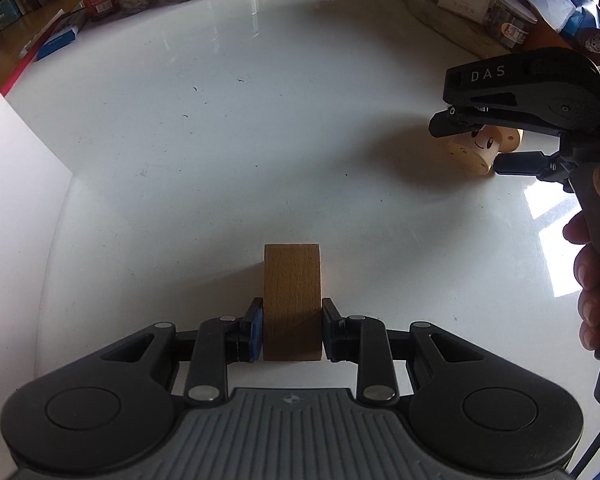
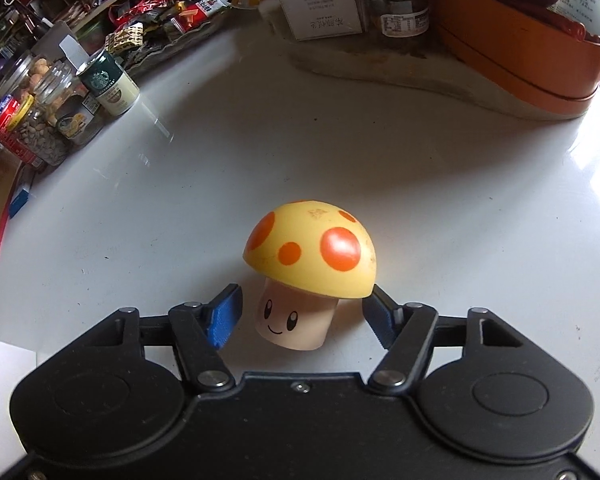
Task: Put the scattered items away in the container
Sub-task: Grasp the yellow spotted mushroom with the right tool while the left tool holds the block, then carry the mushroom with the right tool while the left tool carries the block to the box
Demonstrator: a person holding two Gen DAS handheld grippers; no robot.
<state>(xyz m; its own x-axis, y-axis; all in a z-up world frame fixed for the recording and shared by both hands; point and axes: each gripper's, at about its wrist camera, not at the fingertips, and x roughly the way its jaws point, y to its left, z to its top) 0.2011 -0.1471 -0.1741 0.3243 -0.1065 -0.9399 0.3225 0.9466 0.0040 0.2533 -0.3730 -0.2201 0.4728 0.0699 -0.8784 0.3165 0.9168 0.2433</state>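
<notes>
While the left tongs [image 1: 292, 330] pinch a smooth, flat-sided wooden block [image 1: 292, 300] near the worktop's [image 1: 220, 140] near edge, the right tongs [image 2: 300, 316] sit spread round a mushroom toy [image 2: 309, 268] w/ a glossy domed yellow cap, orange spots, toward the right edge; pads not pressing yet. Step: grasping. Next: squeeze the stem, lift, carry both to the container, not clearly in view.
</notes>
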